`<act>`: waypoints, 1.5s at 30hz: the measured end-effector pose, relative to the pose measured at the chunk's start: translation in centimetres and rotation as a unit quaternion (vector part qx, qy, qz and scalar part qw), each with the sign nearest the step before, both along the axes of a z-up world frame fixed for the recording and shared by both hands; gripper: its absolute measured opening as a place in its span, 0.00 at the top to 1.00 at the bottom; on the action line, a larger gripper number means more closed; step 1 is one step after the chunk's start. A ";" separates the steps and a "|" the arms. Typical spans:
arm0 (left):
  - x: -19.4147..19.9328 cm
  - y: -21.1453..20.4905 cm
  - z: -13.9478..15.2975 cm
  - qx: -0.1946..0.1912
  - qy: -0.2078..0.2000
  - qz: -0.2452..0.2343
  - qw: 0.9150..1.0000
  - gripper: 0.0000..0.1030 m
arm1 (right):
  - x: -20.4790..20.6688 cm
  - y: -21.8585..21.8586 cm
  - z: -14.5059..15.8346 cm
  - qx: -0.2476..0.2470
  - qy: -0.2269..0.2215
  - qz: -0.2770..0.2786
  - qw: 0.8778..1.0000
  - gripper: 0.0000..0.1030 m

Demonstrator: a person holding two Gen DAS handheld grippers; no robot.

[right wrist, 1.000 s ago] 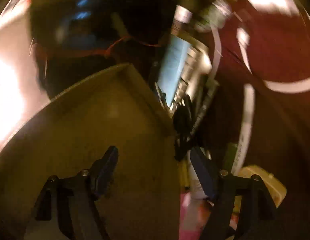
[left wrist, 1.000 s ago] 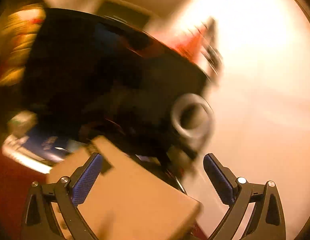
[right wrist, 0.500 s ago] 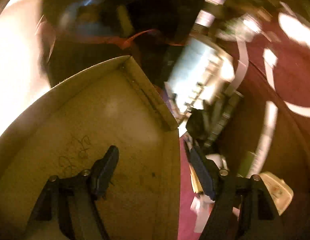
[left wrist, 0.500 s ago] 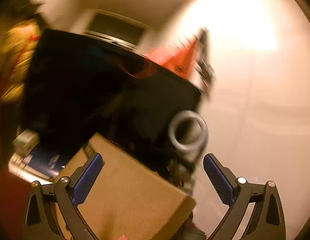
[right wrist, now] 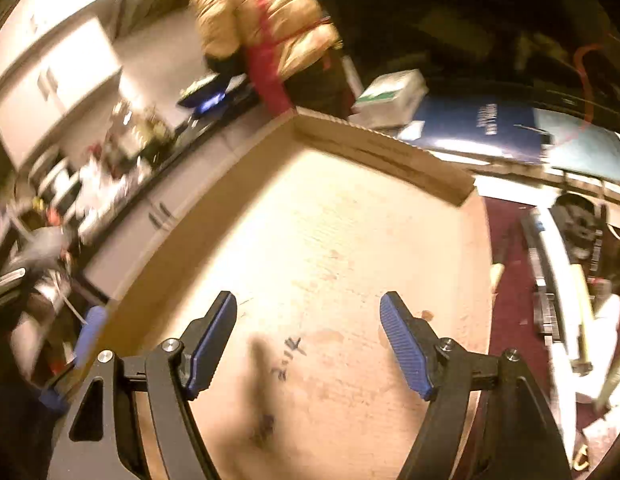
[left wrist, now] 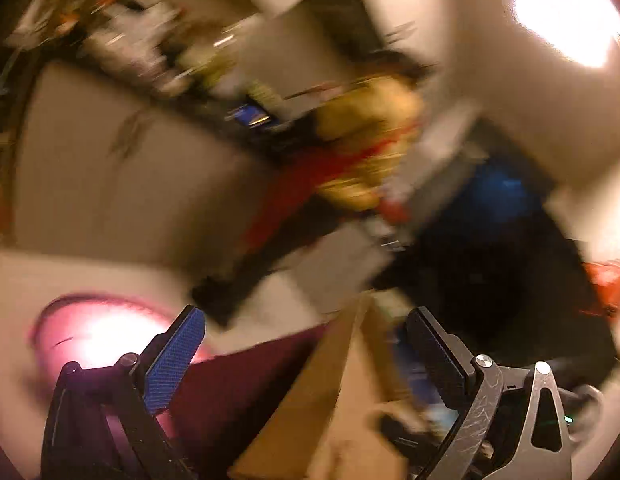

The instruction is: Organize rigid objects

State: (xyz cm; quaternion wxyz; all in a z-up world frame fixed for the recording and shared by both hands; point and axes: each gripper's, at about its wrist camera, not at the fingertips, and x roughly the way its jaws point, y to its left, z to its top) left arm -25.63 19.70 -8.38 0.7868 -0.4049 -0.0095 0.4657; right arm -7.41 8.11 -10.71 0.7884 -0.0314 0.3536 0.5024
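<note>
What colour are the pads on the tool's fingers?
Blue pads, clearest in the right wrist view.

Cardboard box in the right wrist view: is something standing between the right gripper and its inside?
Nothing visible does. The right gripper is open directly over the bare floor of the cardboard box, and no object lies between its fingers and the cardboard.

The right wrist view looks down close over the open cardboard box (right wrist: 329, 240), filling the frame's centre. The left wrist view, tilted and blurred, sees the box (left wrist: 341, 392) edge-on at bottom centre. Both catch a person in a yellow jacket (right wrist: 266, 12) beyond.
</note>
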 end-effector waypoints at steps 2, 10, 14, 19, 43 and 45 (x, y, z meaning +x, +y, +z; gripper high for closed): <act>-0.7 2.5 -2.5 -0.055 0.009 0.024 0.998 0.01 | -1.5 0.2 -1.4 0.002 -0.016 0.010 1.000 0.28; 2.8 3.8 -2.0 0.007 0.136 -0.031 0.990 0.01 | -4.2 -1.8 -3.6 0.024 -0.008 -0.009 1.000 0.28; 4.9 1.3 -0.2 0.077 0.223 -0.029 0.971 0.01 | -4.6 -4.5 -2.7 0.020 -0.005 -0.003 1.000 0.28; 5.0 -3.6 1.8 0.121 0.253 -0.068 0.958 0.01 | -6.2 -9.9 0.5 0.023 -0.035 0.003 0.999 0.28; 18.2 -20.7 0.1 0.059 0.345 -0.395 0.849 0.01 | -0.6 -34.8 -0.8 -0.022 0.057 -0.166 0.984 0.30; 17.9 -20.5 -0.1 0.047 0.343 -0.401 0.848 0.06 | -0.2 -34.8 -1.1 -0.021 0.065 -0.155 0.986 0.35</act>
